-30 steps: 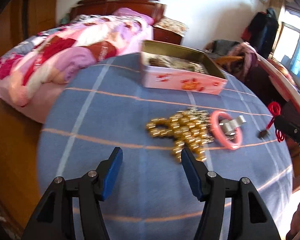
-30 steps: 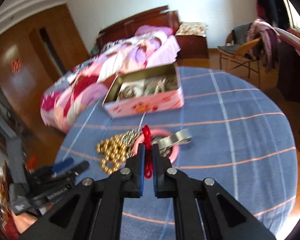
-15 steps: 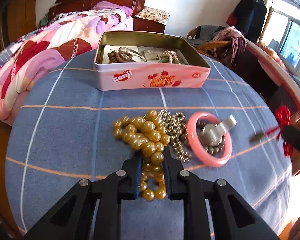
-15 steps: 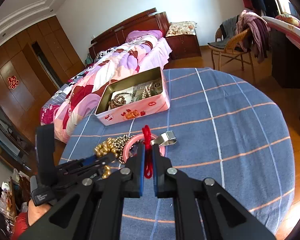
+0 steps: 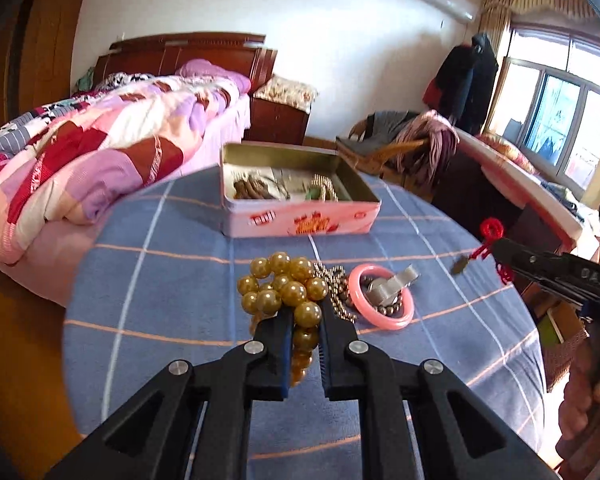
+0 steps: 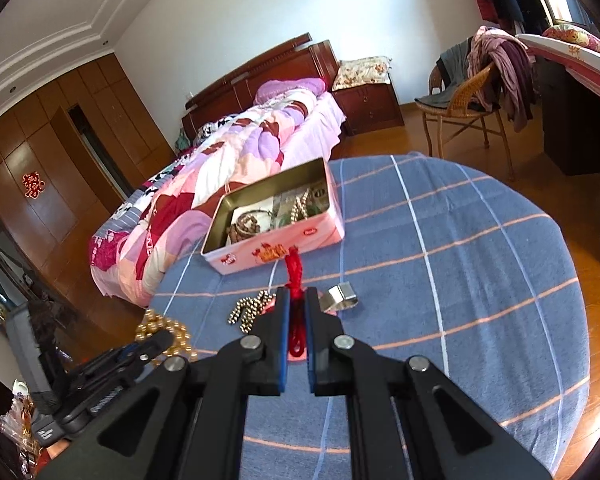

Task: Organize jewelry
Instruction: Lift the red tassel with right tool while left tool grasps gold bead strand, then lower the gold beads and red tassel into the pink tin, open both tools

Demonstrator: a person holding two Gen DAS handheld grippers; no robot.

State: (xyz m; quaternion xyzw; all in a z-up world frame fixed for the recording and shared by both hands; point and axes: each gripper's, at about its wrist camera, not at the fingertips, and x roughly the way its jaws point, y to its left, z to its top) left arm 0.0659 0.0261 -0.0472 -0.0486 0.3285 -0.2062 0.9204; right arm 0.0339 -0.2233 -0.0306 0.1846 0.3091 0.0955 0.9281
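My left gripper (image 5: 307, 312) is closing its jaws on a gold bead necklace (image 5: 284, 284); the pads press the strand and the bunch hangs lifted over the blue checked tablecloth (image 5: 160, 280). Beside it lie a small metal bead chain (image 5: 338, 284), a pink bangle (image 5: 381, 300) and a silver clip (image 5: 396, 282). The open pink tin (image 5: 300, 222) behind them holds several pieces. My right gripper (image 6: 296, 294) is shut on a red knotted cord (image 6: 294, 268), whose small pendant (image 5: 459, 266) dangles above the table's right side. In the right wrist view the left gripper (image 6: 162, 340) and gold beads (image 6: 168, 328) sit low left.
The round table (image 6: 460, 280) drops off on every side. A bed with a patchwork quilt (image 5: 100, 152) lies behind left, a wicker chair with clothes (image 6: 468, 96) behind right. A hand (image 5: 588, 400) holds the right gripper at the right edge.
The left gripper went from open and short of the gold beads to shut on them, then rose with the strand. The right gripper stayed shut on the red cord, nearly still.
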